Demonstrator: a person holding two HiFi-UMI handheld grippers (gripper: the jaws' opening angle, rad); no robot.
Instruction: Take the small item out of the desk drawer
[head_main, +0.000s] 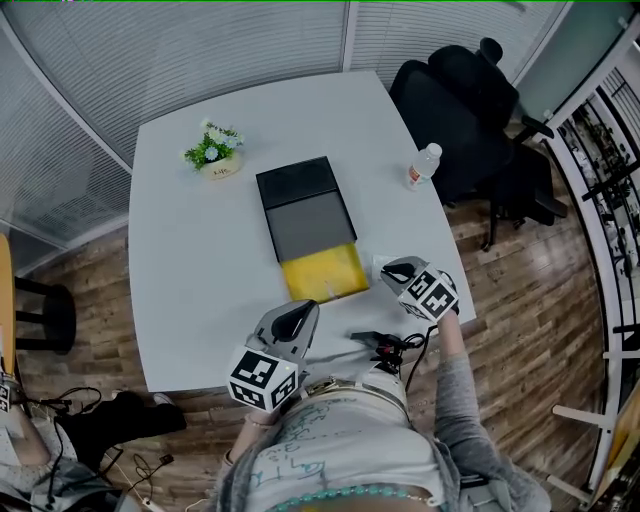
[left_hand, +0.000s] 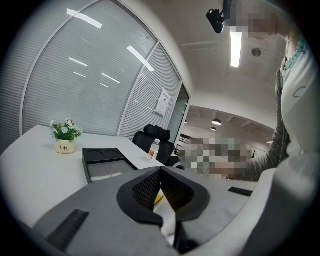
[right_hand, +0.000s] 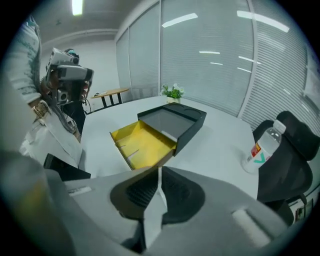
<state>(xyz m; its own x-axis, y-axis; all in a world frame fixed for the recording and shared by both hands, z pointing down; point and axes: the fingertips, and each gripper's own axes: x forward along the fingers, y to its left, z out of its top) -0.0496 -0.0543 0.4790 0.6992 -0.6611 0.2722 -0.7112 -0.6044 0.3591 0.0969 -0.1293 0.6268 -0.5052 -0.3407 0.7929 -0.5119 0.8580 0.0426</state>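
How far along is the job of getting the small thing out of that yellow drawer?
The yellow drawer already stands pulled open. In hand: the right hand-held gripper is clamped on a thin white item, beside the drawer. The left hand-held gripper is shut and empty. Left, probably: setting the item down.

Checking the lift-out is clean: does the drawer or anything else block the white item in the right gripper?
Nothing visible does. The white item is pinched in the right gripper, clear of the open yellow drawer and above the table.
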